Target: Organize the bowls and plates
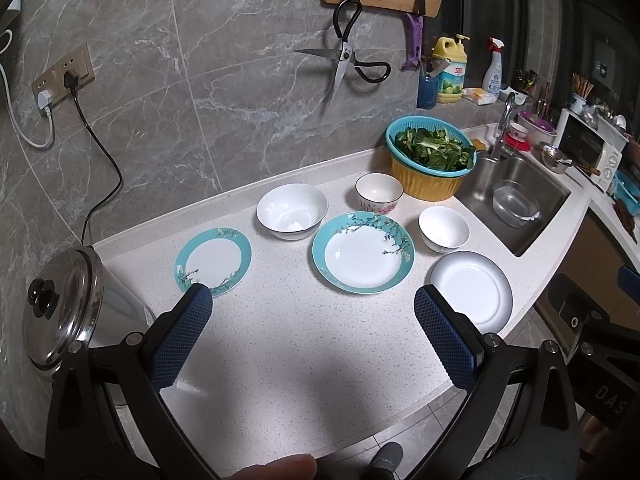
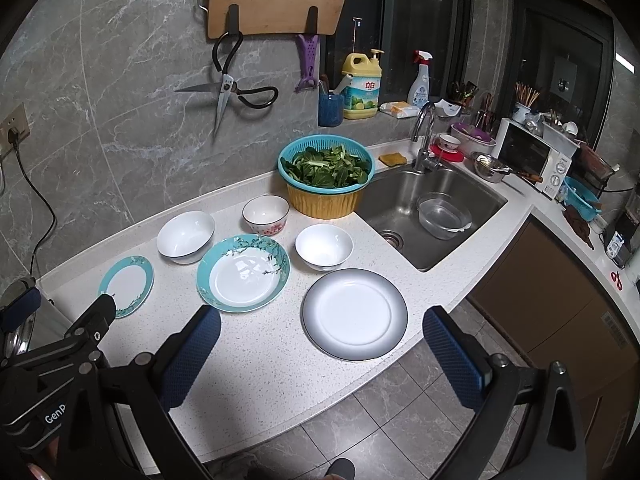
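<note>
- My left gripper (image 1: pixel 313 306) and right gripper (image 2: pixel 321 328) hang spread wide, gripping nothing
- Three plates (image 2: pixel 354 313) and three bowls (image 2: pixel 324 247) sit apart on the counter (image 2: pixel 256 356)
- Vegetable basket (image 2: pixel 326 176) beside the sink (image 2: pixel 430 216)

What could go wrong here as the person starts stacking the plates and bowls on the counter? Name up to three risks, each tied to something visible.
1. The white plate lies close to the counter's front edge; a nudge from the open right tongs could push it toward the floor.
2. The small white bowl sits near the sink; a slip might send it in.
3. The left tongs work beside the steel pot lid, which could be knocked.
</note>
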`<state>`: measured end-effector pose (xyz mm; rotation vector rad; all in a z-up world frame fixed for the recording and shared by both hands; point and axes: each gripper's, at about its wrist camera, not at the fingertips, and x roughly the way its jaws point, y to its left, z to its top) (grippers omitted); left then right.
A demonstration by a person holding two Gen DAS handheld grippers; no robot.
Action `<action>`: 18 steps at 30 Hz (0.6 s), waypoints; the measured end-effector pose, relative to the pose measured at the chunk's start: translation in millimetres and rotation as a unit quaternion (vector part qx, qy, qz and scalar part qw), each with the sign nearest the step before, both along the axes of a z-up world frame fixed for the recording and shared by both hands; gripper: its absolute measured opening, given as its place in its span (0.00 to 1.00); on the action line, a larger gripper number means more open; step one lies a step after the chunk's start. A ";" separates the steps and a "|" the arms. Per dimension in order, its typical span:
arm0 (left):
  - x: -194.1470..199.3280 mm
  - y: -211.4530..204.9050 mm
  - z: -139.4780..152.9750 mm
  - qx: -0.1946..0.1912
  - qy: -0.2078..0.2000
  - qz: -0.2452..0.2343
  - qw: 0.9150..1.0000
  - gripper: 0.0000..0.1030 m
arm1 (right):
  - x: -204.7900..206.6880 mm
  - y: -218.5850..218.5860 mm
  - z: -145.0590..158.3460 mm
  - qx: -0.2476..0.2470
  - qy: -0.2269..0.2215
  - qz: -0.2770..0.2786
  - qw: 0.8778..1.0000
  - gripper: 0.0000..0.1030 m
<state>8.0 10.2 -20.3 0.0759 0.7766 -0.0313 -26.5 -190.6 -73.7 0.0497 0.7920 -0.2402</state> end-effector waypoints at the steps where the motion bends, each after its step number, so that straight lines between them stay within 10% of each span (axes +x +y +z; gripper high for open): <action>1: 1.0 0.0 -0.7 0.001 0.001 0.000 1.000 1.00 | -0.3 0.4 -1.1 0.000 0.000 0.000 1.000 1.00; 18: 28.2 -18.4 -17.7 0.007 0.025 0.015 1.000 1.00 | 20.7 -13.9 -17.8 0.009 0.014 0.008 1.000 1.00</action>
